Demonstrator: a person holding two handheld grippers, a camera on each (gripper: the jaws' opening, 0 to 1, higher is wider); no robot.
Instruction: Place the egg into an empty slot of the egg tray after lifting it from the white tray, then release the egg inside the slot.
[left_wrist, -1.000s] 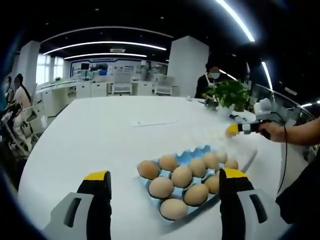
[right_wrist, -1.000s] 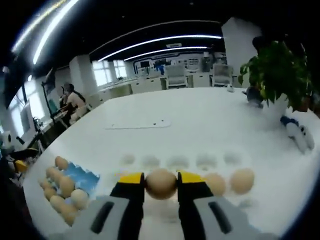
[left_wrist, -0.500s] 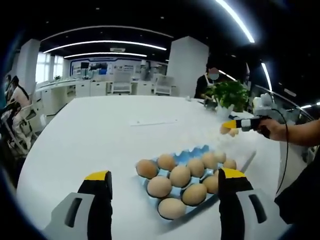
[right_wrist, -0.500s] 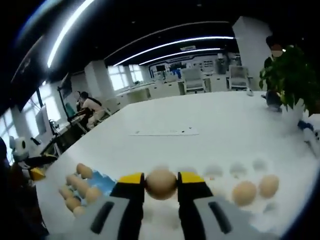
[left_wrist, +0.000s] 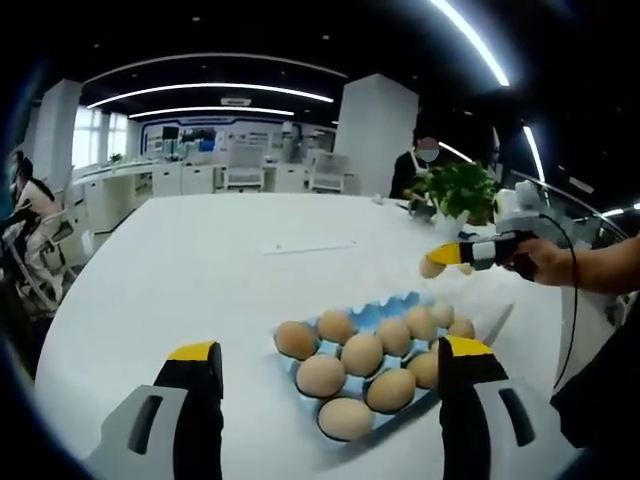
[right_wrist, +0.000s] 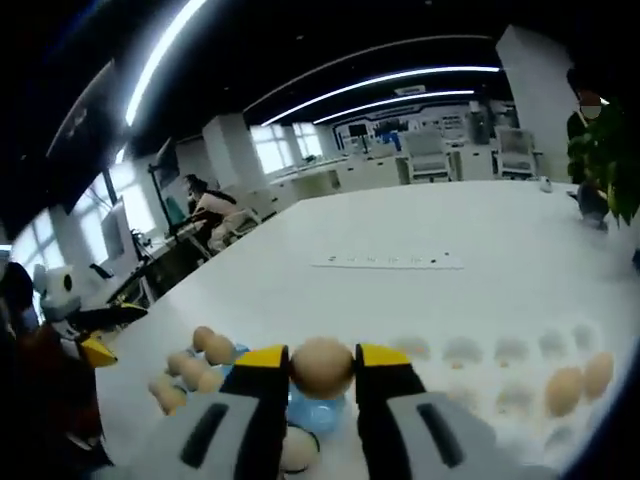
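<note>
My right gripper (right_wrist: 322, 362) is shut on a tan egg (right_wrist: 322, 366), held in the air above the blue egg tray (right_wrist: 312, 410). Several eggs (right_wrist: 205, 348) lie in that tray's left part. In the left gripper view the same blue egg tray (left_wrist: 384, 316) holds several brown eggs (left_wrist: 362, 353) between my open left gripper's (left_wrist: 330, 360) jaws. The right gripper (left_wrist: 462, 253) comes in from the right there, carrying the egg (left_wrist: 432, 267) above the tray's far end. The white tray (right_wrist: 500, 375) lies to the right with two eggs (right_wrist: 563, 390) in it.
A white table (left_wrist: 200, 270) carries both trays. A potted plant (left_wrist: 462, 188) stands at the far right of the table, with a person behind it. A flat white strip (right_wrist: 388, 261) lies mid-table. Desks, chairs and a seated person (right_wrist: 208, 210) are beyond the table's edge.
The right gripper has carried the egg leftward from over the white tray to above the blue egg tray. The left gripper has stayed in place, open.
</note>
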